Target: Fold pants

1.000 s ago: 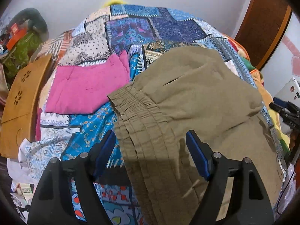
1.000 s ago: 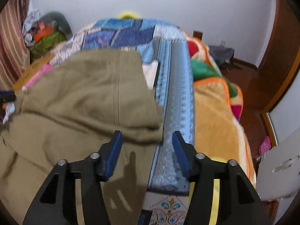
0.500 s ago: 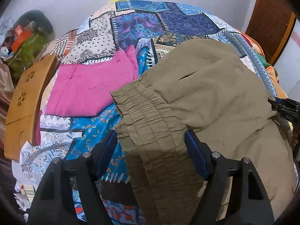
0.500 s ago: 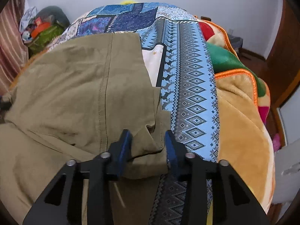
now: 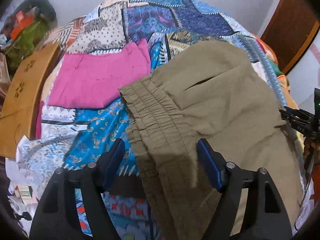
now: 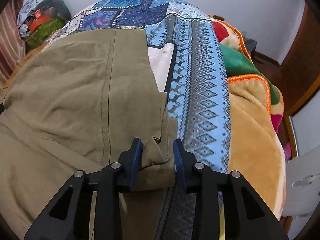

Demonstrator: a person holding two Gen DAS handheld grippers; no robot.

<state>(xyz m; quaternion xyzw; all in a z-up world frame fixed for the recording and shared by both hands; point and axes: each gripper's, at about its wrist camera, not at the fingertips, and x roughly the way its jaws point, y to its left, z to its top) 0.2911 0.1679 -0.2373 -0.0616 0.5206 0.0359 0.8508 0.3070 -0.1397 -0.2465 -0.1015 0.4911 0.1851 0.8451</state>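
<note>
Olive pants (image 5: 210, 108) lie folded over on the patchwork bedspread (image 5: 180, 20), waistband left, hem corner right. A pink garment (image 5: 96, 80) lies just left, a wooden board (image 5: 22, 100) beyond. Left gripper (image 5: 161, 156), jaws spread, straddles the waistband. Right gripper (image 6: 158, 156) is clenched on the hem; its grip point is partly hidden by bunched cloth.

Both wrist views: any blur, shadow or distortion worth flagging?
Left wrist: heavy fisheye bend with dark corners; the left hand-held gripper casts a shadow on the pants; fairly sharp. Right wrist: same bend; the quilt looks slightly smeared near the right hand-held gripper; lighting soft, no glare.
</note>
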